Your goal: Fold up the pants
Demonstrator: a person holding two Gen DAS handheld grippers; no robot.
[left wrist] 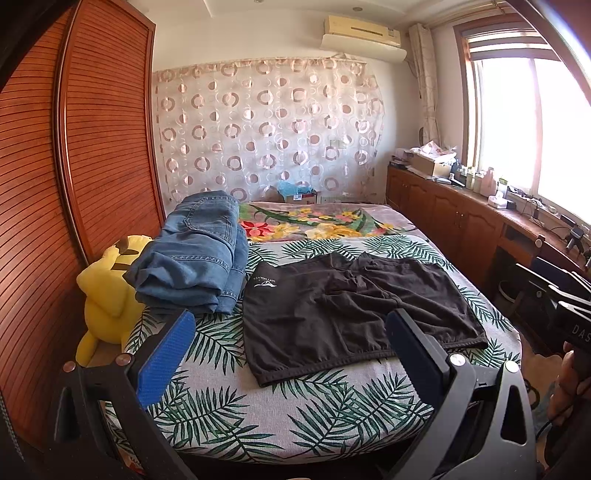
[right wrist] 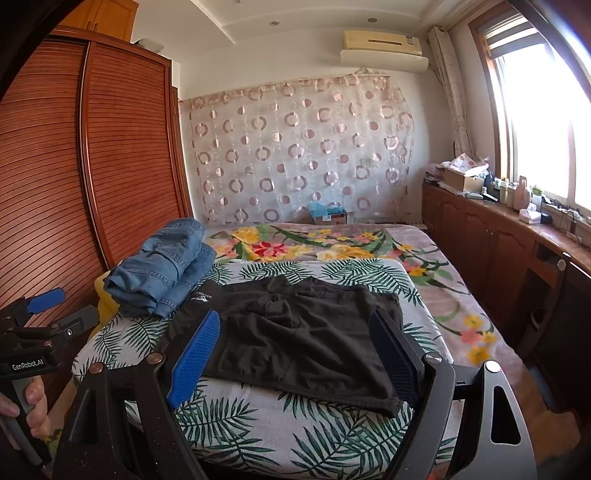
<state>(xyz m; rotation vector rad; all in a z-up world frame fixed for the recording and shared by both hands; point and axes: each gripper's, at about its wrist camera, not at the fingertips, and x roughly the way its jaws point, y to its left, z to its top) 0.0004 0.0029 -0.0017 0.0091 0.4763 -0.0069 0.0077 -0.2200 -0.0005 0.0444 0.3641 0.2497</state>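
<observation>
Left gripper: jaws spread wide, nothing between them; its two blue-padded fingers frame the lower middle of the left wrist view, above the near edge of the bed. It also shows at the left edge of the right wrist view, held in a hand.
Right gripper: jaws likewise wide apart and empty, low in the middle of the right wrist view, its blue pads over the near edge of the black shorts.
Black shorts: one pair, lying spread flat on the leaf-print cover, middle of both views; a small white logo sits at the upper left corner, the crotch area is wrinkled, and neither gripper touches them.
Jeans: one blue denim bundle, folded and stacked, left of the shorts and just beside them, at the bed's left side.
Yellow plush toy: one, at the left edge of the bed, partly under the jeans, against the wardrobe.
Bed: one leaf-print cover in front, one flowered blanket behind it.
Wardrobe: slatted wooden doors, left side of the frame.
Cardboard box by the curtain: one, upper middle, holding something blue and crumpled.
Box on the sideboard: one open carton at right, papers piled in and around it; beside it a row of bottles, too small to count.
Air conditioner: one, top of the frame.
</observation>
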